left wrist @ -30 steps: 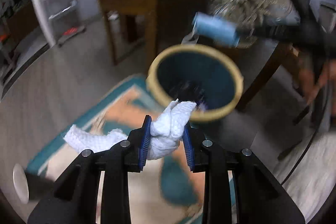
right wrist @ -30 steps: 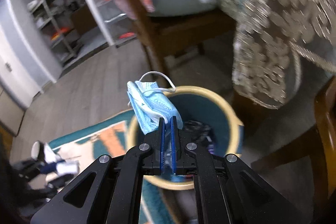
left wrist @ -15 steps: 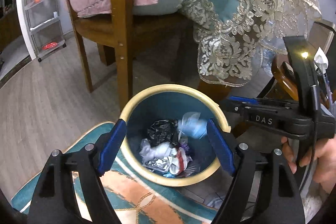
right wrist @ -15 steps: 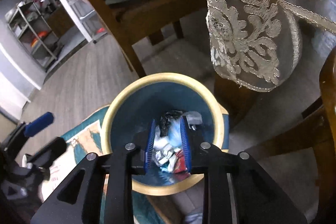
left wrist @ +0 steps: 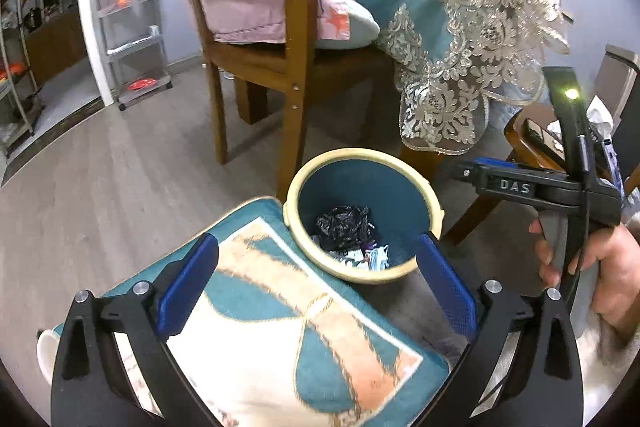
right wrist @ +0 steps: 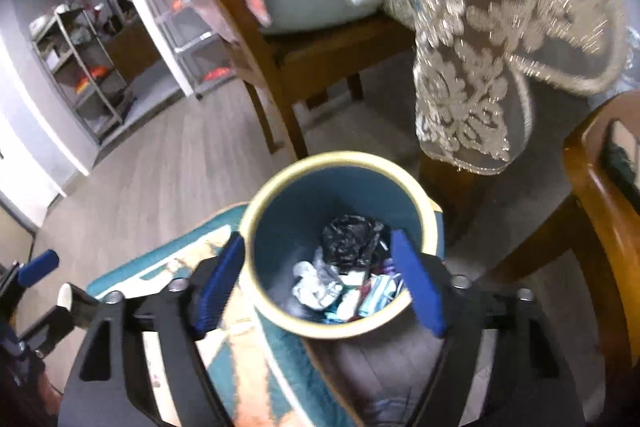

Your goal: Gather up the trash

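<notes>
- We note the left gripper [left wrist: 316,275]: jaws wide apart, nothing between the blue pads [left wrist: 188,283], held above the patterned rug [left wrist: 280,339].
- Rug lies on grey wood-look flooring; its far edge touches the base of the bin [left wrist: 362,277] in the left wrist view.
- Bin: teal inside, cream rim, standing upright on the floor just beside a wooden chair leg [left wrist: 294,131].
- Trash [right wrist: 344,279] sits at the bottom of the bin: a crumpled black bag [right wrist: 350,237] on top, pale wrappers and blue-white scraps beneath it. We cannot separate individual pieces further.
- Lace-edged teal tablecloth [left wrist: 452,59] hangs above and behind the bin, not touching it.
- Right gripper [right wrist: 320,287]: jaws wide apart and empty, the two pads straddling the bin opening from above; right wrist view is motion-blurred.
- In the left wrist view, the same right gripper shows at far right, marked "DAS", gripped by the person's hand [left wrist: 600,275].
</notes>
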`<state>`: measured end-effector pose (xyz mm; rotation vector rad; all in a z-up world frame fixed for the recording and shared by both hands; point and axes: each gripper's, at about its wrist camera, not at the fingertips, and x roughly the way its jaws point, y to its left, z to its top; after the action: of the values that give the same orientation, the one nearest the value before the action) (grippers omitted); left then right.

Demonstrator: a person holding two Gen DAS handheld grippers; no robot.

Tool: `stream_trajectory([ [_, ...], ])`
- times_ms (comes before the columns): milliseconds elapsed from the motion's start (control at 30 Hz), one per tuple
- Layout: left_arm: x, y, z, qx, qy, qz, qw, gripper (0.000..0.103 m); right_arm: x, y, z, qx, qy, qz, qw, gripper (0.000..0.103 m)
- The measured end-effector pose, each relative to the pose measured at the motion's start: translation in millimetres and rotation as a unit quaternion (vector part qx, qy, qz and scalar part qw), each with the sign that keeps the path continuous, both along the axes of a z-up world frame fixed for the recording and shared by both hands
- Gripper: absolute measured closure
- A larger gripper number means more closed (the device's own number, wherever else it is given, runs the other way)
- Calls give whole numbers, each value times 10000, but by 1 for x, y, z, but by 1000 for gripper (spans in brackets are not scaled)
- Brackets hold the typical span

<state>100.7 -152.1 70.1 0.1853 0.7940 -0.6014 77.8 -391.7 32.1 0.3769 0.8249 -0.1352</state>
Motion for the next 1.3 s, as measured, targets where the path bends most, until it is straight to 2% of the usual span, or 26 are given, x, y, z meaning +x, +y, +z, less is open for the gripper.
stream_trajectory([
  [200, -30, 32, 3, 172, -195, 320, 9991, 6, -40, 50, 17, -409, -235, 242, 9986, 9],
  [367, -45, 48, -5, 468, -537, 565, 9959, 6, -75, 66, 28, -708, -517, -173, 9960, 5],
  [500, -45, 56, -10, 342, -402, 723, 9960, 6, -89, 71, 26, -733, -446, -548, 9948, 5],
  [567, -44, 58, -10, 293, -434, 788, 9955, 6, -89, 72, 21, -678, -376, -542, 9955, 5],
  [767, -48, 58, -8, 195, -598, 786, 9949, 6, -86, 87, 21, -977, -374, -392, 9937, 5],
  [900, -50, 55, -10, 303, -707, 750, 9942, 6, -85, 89, 19, -1017, -385, -363, 9934, 5],
  [1300, -51, 52, -14, 298, -610, 656, 9955, 6, -85, 92, 19, -1023, -400, -336, 9934, 5],
])
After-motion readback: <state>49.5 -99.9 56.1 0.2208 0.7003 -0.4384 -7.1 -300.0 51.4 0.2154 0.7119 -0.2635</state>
